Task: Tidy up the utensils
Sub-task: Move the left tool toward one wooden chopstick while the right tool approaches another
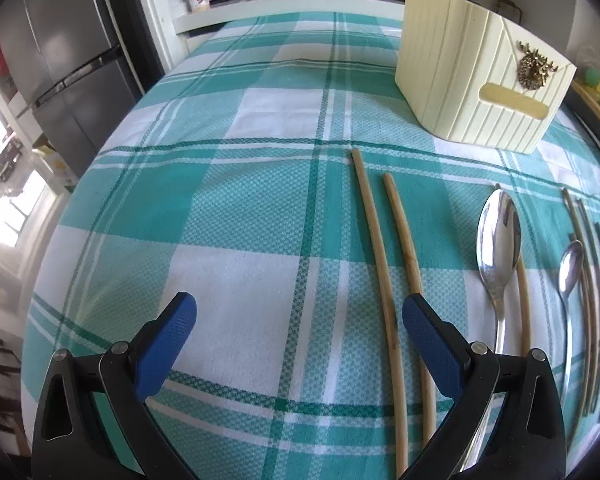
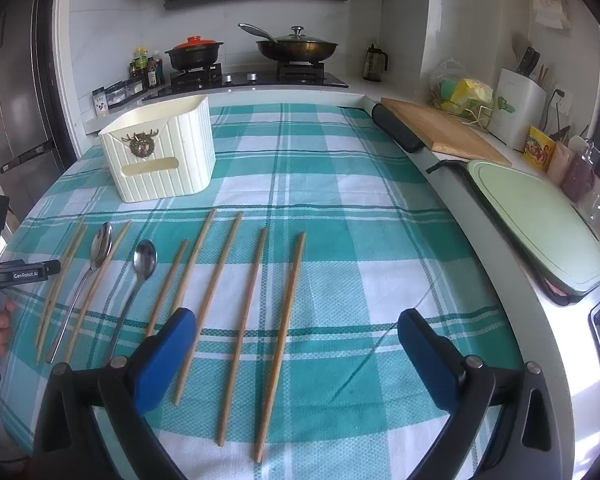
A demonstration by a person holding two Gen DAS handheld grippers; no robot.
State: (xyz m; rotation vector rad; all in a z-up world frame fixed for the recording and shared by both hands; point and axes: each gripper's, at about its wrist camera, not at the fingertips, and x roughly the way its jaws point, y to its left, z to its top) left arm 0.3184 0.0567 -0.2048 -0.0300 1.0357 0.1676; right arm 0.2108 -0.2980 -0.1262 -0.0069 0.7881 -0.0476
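Observation:
Several wooden chopsticks (image 2: 281, 332) and two metal spoons (image 2: 143, 260) lie in a row on the teal checked tablecloth (image 2: 340, 208). A cream ribbed utensil box (image 2: 160, 160) stands behind them. In the left wrist view the box (image 1: 472, 80) is at the far right, two chopsticks (image 1: 376, 248) run ahead, and a large spoon (image 1: 498, 240) lies to their right. My left gripper (image 1: 300, 316) is open and empty above the cloth. My right gripper (image 2: 298, 328) is open and empty above the right-hand chopsticks. The left gripper's body (image 2: 20, 274) shows at the far left of the right wrist view.
A wooden cutting board (image 2: 444, 132) and a green board (image 2: 540, 228) lie on the counter to the right. A stove with a black pot (image 2: 194, 54) and a pan (image 2: 296, 48) stands behind. A grey fridge (image 1: 68, 64) stands at the left.

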